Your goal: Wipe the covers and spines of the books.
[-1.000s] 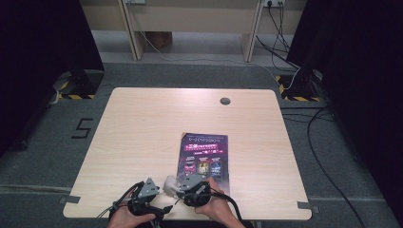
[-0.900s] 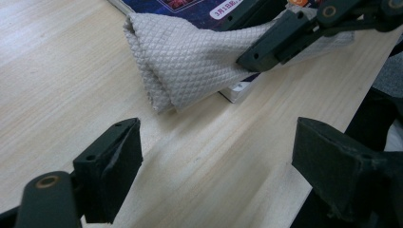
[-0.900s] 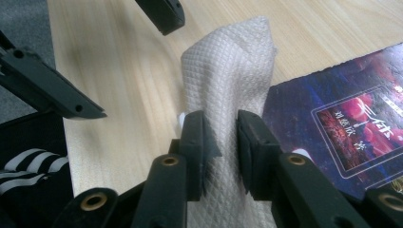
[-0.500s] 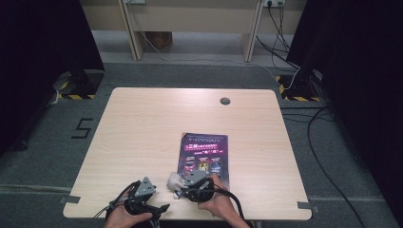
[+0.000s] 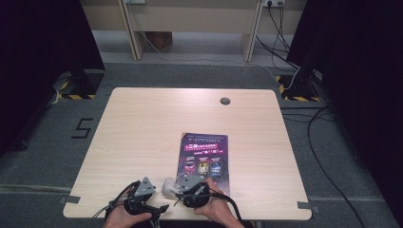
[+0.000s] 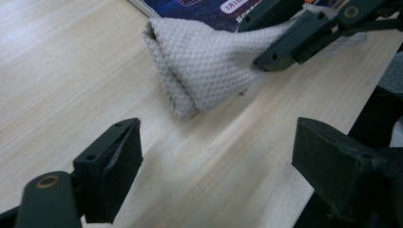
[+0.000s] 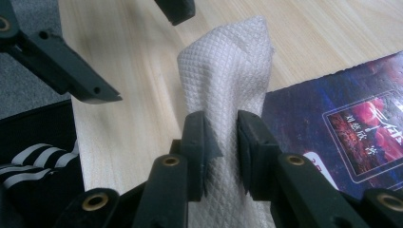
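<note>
Pale wooden table near its front edge: the right gripper is clamped on a folded white cloth, which lies partly over the dark leaflet. Just beside it, the left gripper hangs with jaws wide apart, holding nothing.

Quilted white cloth, matt wood table

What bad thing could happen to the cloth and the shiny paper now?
The right gripper pinches the white cloth by a bunched fold, so it might slip out. The cloth lies beside the flyer near the table edge; wiping could push the flyer off. The open left gripper sits close and may bump the right one.
</note>
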Demonstrator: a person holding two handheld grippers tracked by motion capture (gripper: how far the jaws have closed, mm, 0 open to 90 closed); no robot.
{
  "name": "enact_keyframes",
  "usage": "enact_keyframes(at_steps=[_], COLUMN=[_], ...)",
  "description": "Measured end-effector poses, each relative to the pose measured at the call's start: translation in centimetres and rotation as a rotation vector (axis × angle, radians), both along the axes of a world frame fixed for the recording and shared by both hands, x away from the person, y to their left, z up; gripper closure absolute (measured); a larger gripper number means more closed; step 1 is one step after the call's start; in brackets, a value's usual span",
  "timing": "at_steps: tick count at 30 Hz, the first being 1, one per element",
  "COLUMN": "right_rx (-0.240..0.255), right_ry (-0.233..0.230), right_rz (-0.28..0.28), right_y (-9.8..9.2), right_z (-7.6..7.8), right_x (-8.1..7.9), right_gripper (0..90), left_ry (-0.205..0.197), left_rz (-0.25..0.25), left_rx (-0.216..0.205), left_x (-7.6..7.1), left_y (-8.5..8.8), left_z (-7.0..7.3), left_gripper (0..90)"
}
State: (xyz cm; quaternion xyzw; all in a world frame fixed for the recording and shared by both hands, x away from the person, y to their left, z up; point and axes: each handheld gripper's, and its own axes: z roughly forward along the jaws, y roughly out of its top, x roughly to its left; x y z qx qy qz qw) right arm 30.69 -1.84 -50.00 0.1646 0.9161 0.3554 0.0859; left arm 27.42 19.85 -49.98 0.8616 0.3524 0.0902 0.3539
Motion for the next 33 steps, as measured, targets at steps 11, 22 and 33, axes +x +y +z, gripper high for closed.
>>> enact_keyframes(at_steps=[11, 22, 33], right_rx=[0.007, -0.003, -0.013], right_ry=[0.01, 0.011, -0.003], right_rz=[0.013, -0.111, -0.058], right_y=[0.4, -2.4, -1.6], right_z=[0.0, 0.1, 0.1], right_x=[0.0, 2.6, 1.3], right_gripper=[74.4, 73.9, 73.2], left_ry=[0.0, 0.0, 0.002], left_rz=[0.0, 0.0, -0.002], left_rx=[0.001, 0.002, 0.003], left_x=[0.0, 0.0, 0.0], left_y=[0.0, 0.0, 0.0], left_z=[0.0, 0.0, 0.0], left_gripper=[16.3, 16.4, 16.3])
